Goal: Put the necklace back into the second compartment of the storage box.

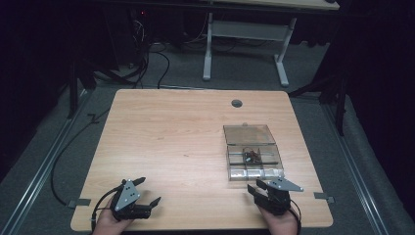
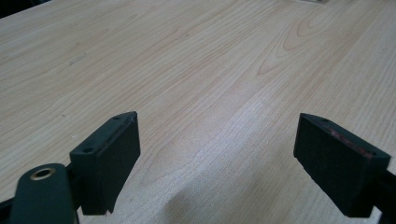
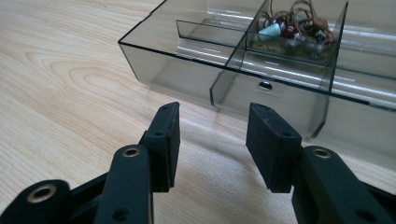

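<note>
the clear compartment box [image 1: 253, 159] sits right of centre on the bench [image 1: 161, 142], just beyond the right tongs [image 1: 258, 189], jaws spread, empty; left tongs [image 1: 148, 192], spread wide, lie well apart.

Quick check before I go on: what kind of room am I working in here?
Probably a lab or recording workspace, not a home: a light wooden table on grey carpet, black curtains around it, loose black cables on the floor, and a white-legged desk behind.
</note>
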`<state>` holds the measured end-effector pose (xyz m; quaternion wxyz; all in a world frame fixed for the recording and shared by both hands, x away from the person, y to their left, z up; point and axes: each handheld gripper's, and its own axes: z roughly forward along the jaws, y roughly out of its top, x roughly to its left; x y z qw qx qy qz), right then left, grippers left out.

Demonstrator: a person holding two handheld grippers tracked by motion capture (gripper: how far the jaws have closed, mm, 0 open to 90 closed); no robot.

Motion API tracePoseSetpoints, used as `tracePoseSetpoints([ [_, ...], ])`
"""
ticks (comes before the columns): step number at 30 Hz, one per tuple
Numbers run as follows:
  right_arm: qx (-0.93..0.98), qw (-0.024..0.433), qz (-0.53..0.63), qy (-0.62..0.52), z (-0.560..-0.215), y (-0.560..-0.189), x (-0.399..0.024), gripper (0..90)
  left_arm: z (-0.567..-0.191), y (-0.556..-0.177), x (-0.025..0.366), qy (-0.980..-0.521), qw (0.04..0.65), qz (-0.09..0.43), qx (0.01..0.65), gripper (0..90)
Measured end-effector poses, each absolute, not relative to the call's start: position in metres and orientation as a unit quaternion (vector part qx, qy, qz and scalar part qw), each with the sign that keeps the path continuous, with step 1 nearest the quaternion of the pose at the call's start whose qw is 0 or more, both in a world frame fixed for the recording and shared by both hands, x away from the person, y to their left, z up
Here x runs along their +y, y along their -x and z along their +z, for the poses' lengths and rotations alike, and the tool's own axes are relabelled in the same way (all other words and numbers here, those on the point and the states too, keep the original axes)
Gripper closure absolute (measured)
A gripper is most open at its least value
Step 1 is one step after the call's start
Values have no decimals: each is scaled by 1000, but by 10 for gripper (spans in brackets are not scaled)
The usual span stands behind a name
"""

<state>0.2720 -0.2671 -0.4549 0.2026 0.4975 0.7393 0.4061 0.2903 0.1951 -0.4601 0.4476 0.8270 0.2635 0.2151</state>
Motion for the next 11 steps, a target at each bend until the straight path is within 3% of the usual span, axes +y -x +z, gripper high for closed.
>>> tracePoseSetpoints([
  [11,737,203,413,-495,-455,-271,-267,543,-460,-291,194,-827,444,218,268,151],
])
